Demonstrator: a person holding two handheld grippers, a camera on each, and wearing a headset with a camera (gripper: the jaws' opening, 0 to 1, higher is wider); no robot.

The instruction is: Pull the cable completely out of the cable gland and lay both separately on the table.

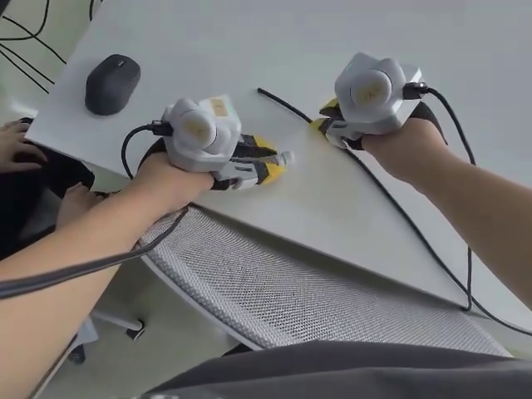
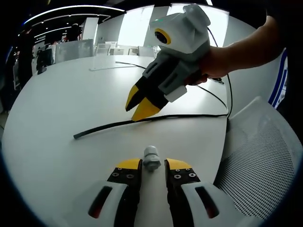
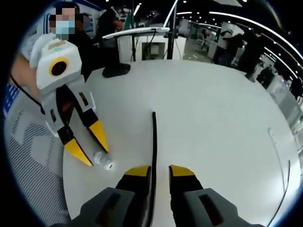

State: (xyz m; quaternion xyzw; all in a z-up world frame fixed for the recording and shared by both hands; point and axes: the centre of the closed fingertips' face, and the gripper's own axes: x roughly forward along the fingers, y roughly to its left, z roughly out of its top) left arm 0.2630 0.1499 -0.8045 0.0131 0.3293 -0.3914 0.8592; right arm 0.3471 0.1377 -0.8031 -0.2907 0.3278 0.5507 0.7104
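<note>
Left tool (image 2: 152, 164) pinches the cable gland (image 2: 151, 155) clear of the cable (image 2: 109, 126), which runs lengthwise away between the right tool's (image 3: 161, 169) narrow jaws, grip unclear.

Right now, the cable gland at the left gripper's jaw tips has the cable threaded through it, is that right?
Not quite: the cable gland is at the left gripper's jaw tips, but the cable lies apart from it, as the left gripper view shows.
</note>
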